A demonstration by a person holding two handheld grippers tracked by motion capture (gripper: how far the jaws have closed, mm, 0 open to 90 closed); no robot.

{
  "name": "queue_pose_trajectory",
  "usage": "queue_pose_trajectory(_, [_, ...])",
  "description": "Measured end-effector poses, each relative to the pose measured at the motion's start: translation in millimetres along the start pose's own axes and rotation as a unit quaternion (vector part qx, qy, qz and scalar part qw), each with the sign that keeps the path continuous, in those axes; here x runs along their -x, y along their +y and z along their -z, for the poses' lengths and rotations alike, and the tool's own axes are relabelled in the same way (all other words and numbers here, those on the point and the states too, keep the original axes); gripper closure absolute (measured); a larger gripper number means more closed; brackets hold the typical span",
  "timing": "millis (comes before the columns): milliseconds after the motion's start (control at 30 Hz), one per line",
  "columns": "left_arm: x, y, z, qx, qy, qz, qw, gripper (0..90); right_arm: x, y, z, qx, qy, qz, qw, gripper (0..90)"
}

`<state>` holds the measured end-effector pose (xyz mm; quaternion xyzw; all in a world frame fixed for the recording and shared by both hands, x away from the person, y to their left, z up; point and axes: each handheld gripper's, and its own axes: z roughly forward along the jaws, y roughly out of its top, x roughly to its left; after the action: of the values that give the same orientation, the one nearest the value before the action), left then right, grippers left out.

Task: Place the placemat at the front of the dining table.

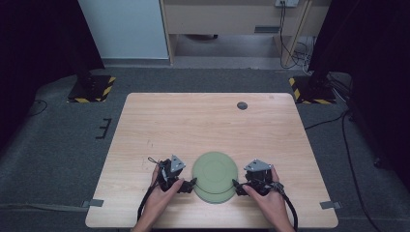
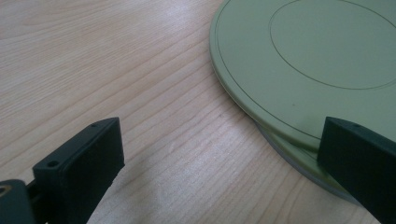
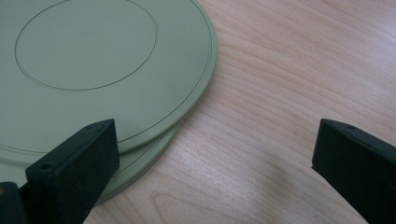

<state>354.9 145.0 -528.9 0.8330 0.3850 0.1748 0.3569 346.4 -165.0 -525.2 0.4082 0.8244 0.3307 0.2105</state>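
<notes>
Two pale green round plates lie stacked near the table's front edge, the top plate (image 1: 215, 170) shifted a little off the lower plate (image 1: 215, 198). My left gripper (image 1: 191, 184) sits at the stack's left rim and my right gripper (image 1: 237, 185) at its right rim. In the left gripper view the left gripper (image 2: 223, 140) is open, its right jaw over the top plate (image 2: 317, 56) and the lower plate's (image 2: 299, 156) edge. In the right gripper view the right gripper (image 3: 217, 135) is open, its left jaw over the top plate (image 3: 93, 56) and the lower plate (image 3: 144, 158).
The wooden table (image 1: 193, 125) has a dark round grommet (image 1: 242, 105) near its far edge. Two stands with striped bases (image 1: 92, 89) (image 1: 309, 89) rise from the floor beyond the far corners. Cables (image 1: 348, 145) run over the carpet at the right.
</notes>
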Motion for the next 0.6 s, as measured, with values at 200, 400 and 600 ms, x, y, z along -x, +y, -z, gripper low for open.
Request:
queue_pose_trajectory(200, [-2.4, 4.4, -1.3, -0.006, 0.005, -0.005, 1.0000, 0.0, 0.8, 1.0, -1.6, 0.001, 0.001, -0.002, 1.0000, 0.6])
queue_pose_trajectory(400, [-5.3, 5.1, -2.8, -0.007, 0.003, -0.002, 1.0000, 0.0, 2.9, 2.3, -2.8, -0.001, 0.004, -0.005, 1.0000, 0.6])
queue_pose_trajectory(600, [-6.6, 5.9, -3.9, -0.006, 0.004, -0.001, 1.0000, 0.0, 4.1, 4.1, -3.9, -0.004, 0.003, -0.007, 1.0000, 0.6])
